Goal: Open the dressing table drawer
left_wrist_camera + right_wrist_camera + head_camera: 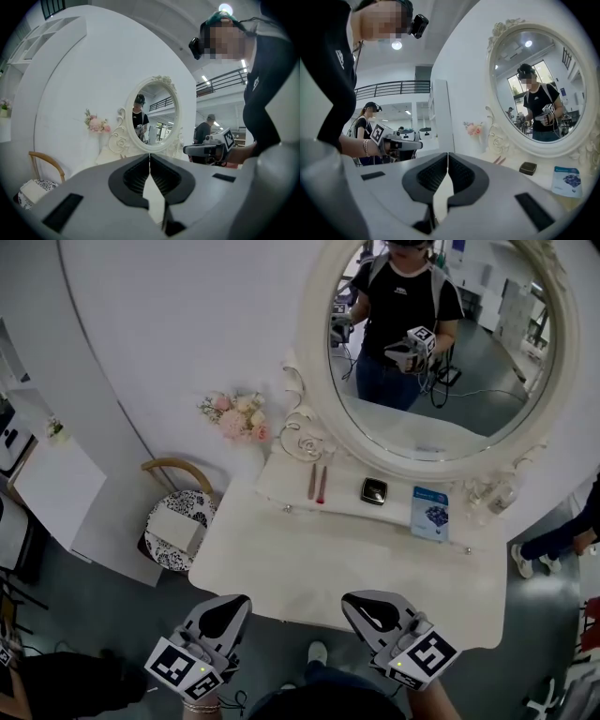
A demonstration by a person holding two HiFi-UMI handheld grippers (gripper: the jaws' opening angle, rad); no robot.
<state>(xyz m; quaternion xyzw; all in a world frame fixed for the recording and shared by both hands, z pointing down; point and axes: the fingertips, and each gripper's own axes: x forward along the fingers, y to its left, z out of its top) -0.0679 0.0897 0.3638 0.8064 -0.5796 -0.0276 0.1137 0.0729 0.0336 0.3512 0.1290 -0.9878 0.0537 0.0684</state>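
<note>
Head view: both grippers wait at the near edge of the dressing table, with the drawer untouched.
Left gripper and right gripper hover side by side, jaws pressed together with nothing between them, apparently readied for the approach. The drawer seems to sit in the raised shelf along the table's back edge, marked by a small knob, well apart from both grippers.
</note>
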